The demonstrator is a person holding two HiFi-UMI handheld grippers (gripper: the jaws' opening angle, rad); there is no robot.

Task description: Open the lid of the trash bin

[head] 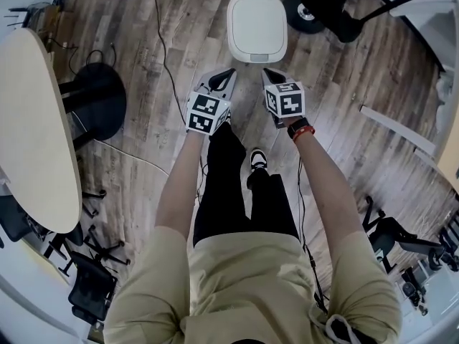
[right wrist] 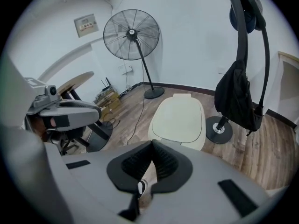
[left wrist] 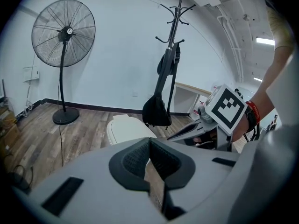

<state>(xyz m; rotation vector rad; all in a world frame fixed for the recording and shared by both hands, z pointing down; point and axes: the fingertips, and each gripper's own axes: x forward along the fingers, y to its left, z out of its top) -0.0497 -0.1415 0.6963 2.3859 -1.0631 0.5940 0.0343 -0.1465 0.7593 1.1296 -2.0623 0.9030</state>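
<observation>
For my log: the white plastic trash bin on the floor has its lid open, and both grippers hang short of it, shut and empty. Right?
No: the white plastic trash bin has its lid closed; the right gripper view shows it. The left gripper and right gripper hang short, shut and empty.

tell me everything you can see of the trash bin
The trash bin is cream-white and looks plastic: a rounded rectangular body under a smooth flat lid, which is shut. It stands upright on the wooden floor, beside a coat stand's round base. Nothing touches it; the left tongs and right tongs, both shut, are held short of its near edge.
</observation>
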